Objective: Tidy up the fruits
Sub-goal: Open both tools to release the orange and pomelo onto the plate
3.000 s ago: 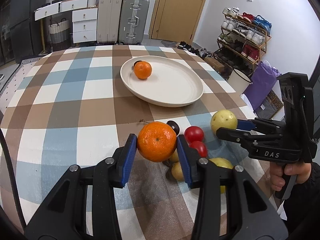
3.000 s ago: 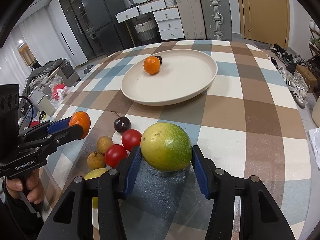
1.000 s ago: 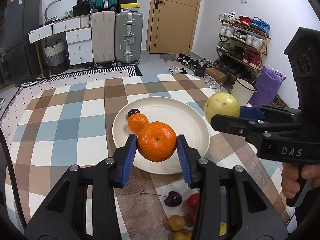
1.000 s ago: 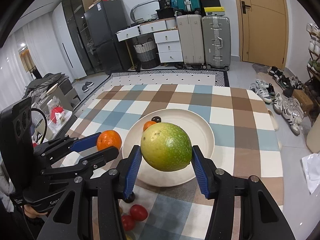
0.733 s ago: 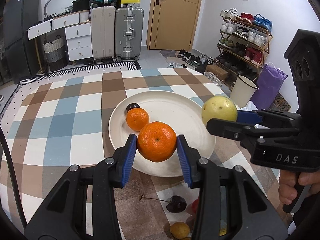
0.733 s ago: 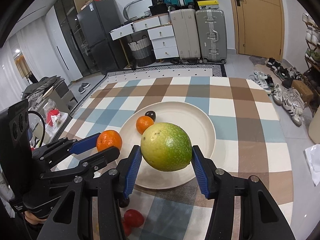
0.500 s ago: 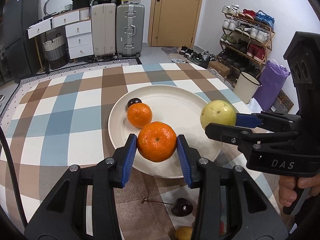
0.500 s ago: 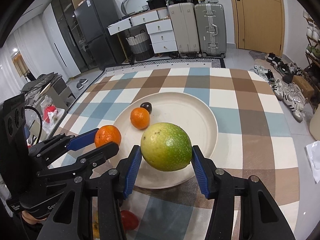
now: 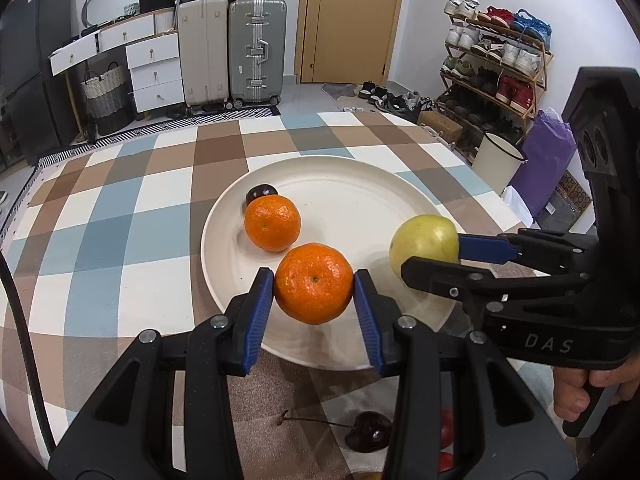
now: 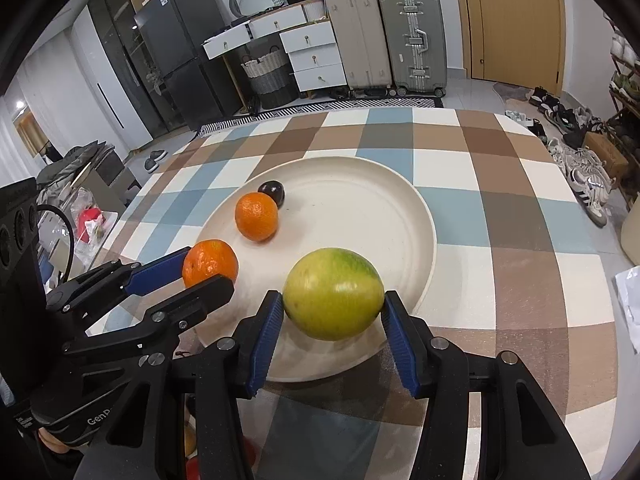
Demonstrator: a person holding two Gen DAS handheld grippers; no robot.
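Note:
My left gripper [image 9: 314,285] is shut on an orange mandarin [image 9: 313,283] and hangs over the near rim of the cream plate [image 9: 360,196]. My right gripper [image 10: 333,295] is shut on a yellow-green round fruit [image 10: 333,294], also over the plate's [image 10: 392,220] near part. The two grippers are side by side: the fruit [image 9: 424,245] shows right of the mandarin in the left wrist view, and the mandarin [image 10: 210,261] shows left of the fruit in the right wrist view. A second mandarin [image 9: 272,222] and a dark cherry [image 9: 261,193] lie on the plate.
A stemmed dark cherry [image 9: 368,430] and red cherry tomatoes [image 9: 446,432] lie on the checked tablecloth [image 9: 112,232] near me, partly hidden by the fingers. Suitcases, drawers and a shoe rack stand beyond the table. A hand [image 9: 592,388] grips the right tool's handle.
Both grippers have sunk and moved forward toward the plate with their fruits; the plate looks bigger and closer now. Neither grip has changed.

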